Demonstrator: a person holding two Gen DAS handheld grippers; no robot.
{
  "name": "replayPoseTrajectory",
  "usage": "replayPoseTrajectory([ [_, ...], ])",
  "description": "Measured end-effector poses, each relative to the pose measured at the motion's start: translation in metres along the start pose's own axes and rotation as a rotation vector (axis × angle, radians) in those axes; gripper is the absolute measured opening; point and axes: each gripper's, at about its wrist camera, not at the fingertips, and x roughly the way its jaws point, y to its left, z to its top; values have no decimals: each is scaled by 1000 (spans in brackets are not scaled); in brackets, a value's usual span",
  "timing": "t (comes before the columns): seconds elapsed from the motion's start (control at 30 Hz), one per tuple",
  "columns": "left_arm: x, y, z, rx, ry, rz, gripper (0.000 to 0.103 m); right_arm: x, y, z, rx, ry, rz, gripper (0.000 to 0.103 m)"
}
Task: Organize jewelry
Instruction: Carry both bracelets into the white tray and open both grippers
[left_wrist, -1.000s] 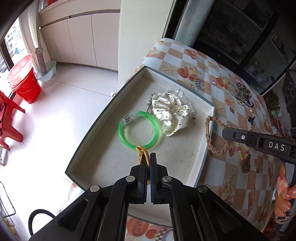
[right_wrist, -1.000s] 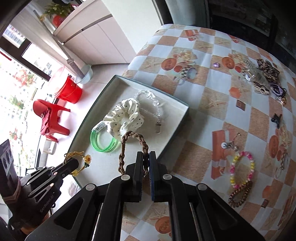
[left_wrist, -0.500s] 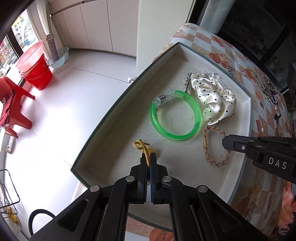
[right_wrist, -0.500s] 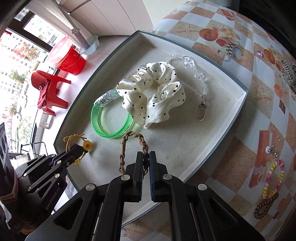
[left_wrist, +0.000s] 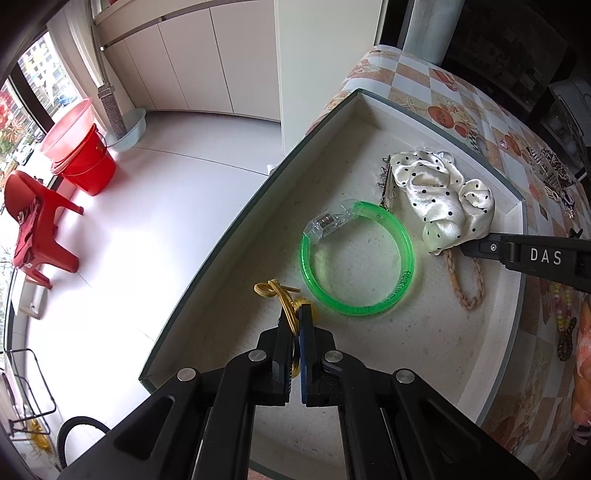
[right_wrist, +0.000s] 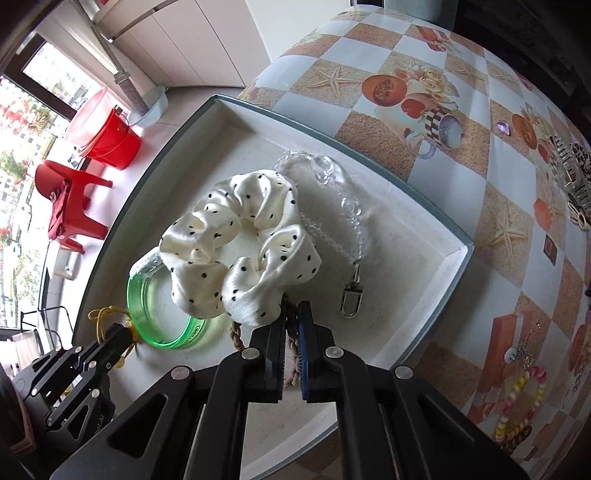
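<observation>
1. The left gripper (left_wrist: 294, 314) is seen nearly closed, its jaws pinched on a yellow cord bracelet (left_wrist: 282, 295). The cord's knotted loop lies on the tray floor just ahead of the fingertips, close to the tray's near-left wall.
2. The right gripper (right_wrist: 291, 321) is likewise pressed narrow, a braided tan bracelet (right_wrist: 290, 332) clamped between its jaws. In the left wrist view the braid's (left_wrist: 466, 280) free loop is seen resting on the tray floor, below the right gripper's (left_wrist: 467, 248) tip.
3. A white polka-dot scrunchie (right_wrist: 240, 243) is found directly in front of the right gripper, touching or overlapping the braid's gripped end; which of the two cannot be told.
4. A translucent green bangle (left_wrist: 356, 258) is noted lying flat between the two grippers, its clear clasp toward the far-left wall. In the right wrist view it is partly covered by the scrunchie.
5. A clear chain with a metal clip (right_wrist: 349, 236) is laid beside the scrunchie, toward the tray's right corner.
6. All of these pieces are held within a shallow cream-lined tray (left_wrist: 417, 122) with a grey-green rim, set at the edge of a table under a chequered tablecloth (right_wrist: 443, 155).
7. A pink and yellow bead bracelet (right_wrist: 521, 406) is noted on the cloth, well apart from the tray.
8. Beyond the table, a red bucket (left_wrist: 86, 166) and a red plastic chair (left_wrist: 37, 225) are recorded on the white floor.
</observation>
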Motion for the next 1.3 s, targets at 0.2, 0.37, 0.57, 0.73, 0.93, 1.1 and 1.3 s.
replayPoseTrajectory([
  [0.2, -3, 0, -3, 2, 9, 35, 5, 1, -2, 0, -8, 5, 8, 7],
  [0.37, -9, 1, -5, 7, 2, 58, 5, -9, -6, -11, -3, 17, 32, 10],
  [0.57, -12, -6, -4, 37, 7, 56, 5, -34, -5, -24, -25, -22, 40, 45],
  [0.73, -16, -11, -2, 47, 0, 64, 5, -54, -11, -34, -11, -59, 47, 46],
  [0.93, -22, -14, 0, 60, -19, 71, 5, -74, -23, -47, 24, -94, 49, 49],
  [1.1, -30, -12, 1, 22, -48, 95, 102, -81, -31, -57, 53, -104, 56, 54],
  [1.3, -34, -20, 1, 47, -58, 117, 103, -85, -39, -66, 85, -110, 59, 60],
])
